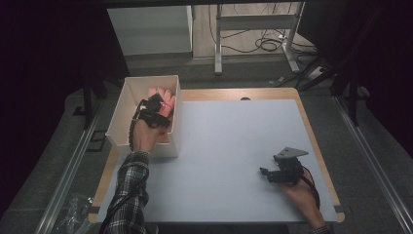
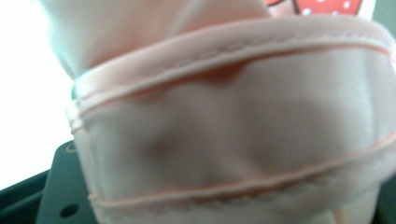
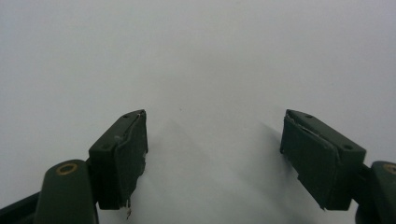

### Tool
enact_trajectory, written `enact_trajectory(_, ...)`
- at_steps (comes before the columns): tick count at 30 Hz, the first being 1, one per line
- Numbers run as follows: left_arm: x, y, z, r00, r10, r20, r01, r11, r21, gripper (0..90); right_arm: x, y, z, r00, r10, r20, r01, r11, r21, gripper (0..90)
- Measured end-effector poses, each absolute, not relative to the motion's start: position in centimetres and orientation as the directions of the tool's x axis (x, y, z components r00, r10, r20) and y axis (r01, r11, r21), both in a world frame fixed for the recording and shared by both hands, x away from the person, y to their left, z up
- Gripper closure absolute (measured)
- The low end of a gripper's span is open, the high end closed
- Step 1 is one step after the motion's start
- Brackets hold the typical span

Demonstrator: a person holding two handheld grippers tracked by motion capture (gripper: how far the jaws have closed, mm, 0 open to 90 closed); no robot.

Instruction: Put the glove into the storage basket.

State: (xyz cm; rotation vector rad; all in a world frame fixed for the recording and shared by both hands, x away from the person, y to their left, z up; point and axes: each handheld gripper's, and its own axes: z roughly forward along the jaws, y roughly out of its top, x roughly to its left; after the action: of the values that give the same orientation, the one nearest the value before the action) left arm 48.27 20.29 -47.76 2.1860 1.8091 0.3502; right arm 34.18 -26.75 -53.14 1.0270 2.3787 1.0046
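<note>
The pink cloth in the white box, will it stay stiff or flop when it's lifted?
Probably floppy: the pink cloth shows soft folds and stitched hems. Likely light, since it bunches loosely inside the white box. It may drape or snag on the left tool.

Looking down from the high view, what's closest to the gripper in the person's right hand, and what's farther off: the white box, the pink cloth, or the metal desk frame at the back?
From the right gripper:
1. White box, to its left on the table.
2. Pink cloth, inside that box at the left gripper.
3. Metal desk frame, on the floor beyond the table's far edge.
</note>
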Motion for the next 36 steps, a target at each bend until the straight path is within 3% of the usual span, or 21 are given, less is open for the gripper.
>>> enact_trajectory(9,49.5,19.5,-48.7,0.187,0.982,-0.016,0.949,-0.177,0.263,24.6,34.2,-26.7,-53.1,-0.671,0.74,-0.046,0.483,0.483,0.73,23.3)
enact_trajectory(15,49.7,19.5,-49.4,0.171,0.985,-0.035,0.963,-0.16,0.216,16.6,34.2,-26.7,-53.1,-0.671,0.74,-0.046,0.483,0.484,0.73,23.2)
enact_trajectory(28,48.8,20.2,-48.4,0.172,0.984,-0.053,0.945,-0.15,0.29,6.0,34.2,-26.7,-53.1,-0.671,0.74,-0.045,0.483,0.483,0.73,23.2)
enact_trajectory(36,47.9,20.5,-47.1,0.193,0.978,-0.083,0.924,-0.153,0.351,5.7,34.2,-26.7,-53.1,-0.671,0.74,-0.046,0.483,0.484,0.73,23.2)
